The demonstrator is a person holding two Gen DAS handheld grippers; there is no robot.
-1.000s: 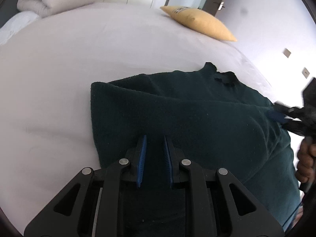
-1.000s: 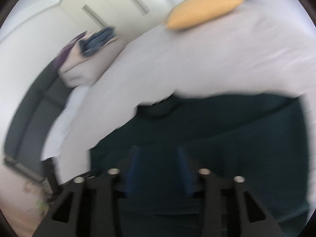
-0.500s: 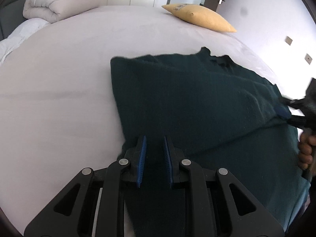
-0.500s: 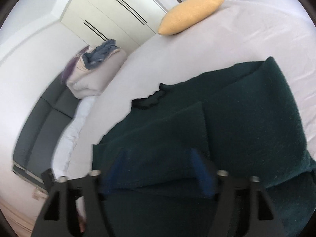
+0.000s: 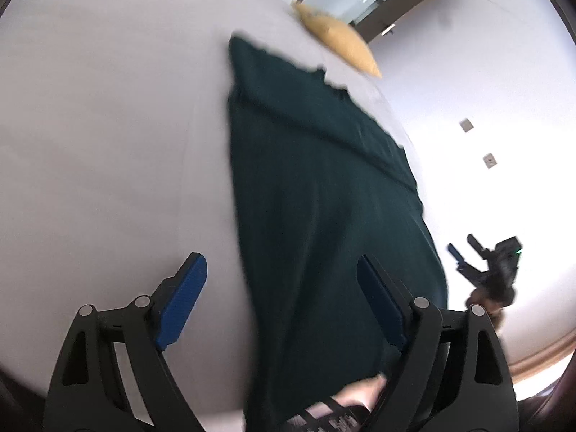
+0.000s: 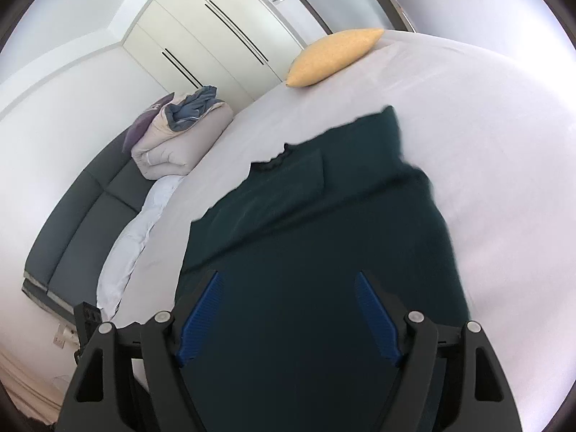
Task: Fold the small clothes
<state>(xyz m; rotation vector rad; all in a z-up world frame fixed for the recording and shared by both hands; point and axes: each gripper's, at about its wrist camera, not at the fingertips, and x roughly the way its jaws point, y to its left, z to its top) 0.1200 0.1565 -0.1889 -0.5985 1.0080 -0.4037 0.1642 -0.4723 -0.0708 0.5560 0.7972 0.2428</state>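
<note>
Left gripper (image 5: 279,280): blue pads (image 5: 181,304) spread wide, nothing pressed between them; the jaws have just been opening. The left edge of the dark green garment (image 5: 309,194) is seen below and between the fingers, the left pad over bare sheet.

Right gripper (image 6: 288,306): pads (image 6: 201,318) likewise held apart, the jaws just opened further, no cloth pinched. The garment (image 6: 324,237) is seen under both fingers. The same gripper (image 5: 464,255) is caught in the left wrist view off the garment's right edge, borne by a hand (image 5: 491,293), fingers parted.

The garment is laid flat on the white bed sheet (image 6: 504,151), lengthwise away from both grippers, one fold lying across its upper part near the frilled neckline.

Further out: yellow pillow (image 6: 333,55) at the far side of the bed, rolled duvet (image 6: 180,136) on a dark sofa (image 6: 79,226), white wardrobe (image 6: 216,39) behind.
</note>
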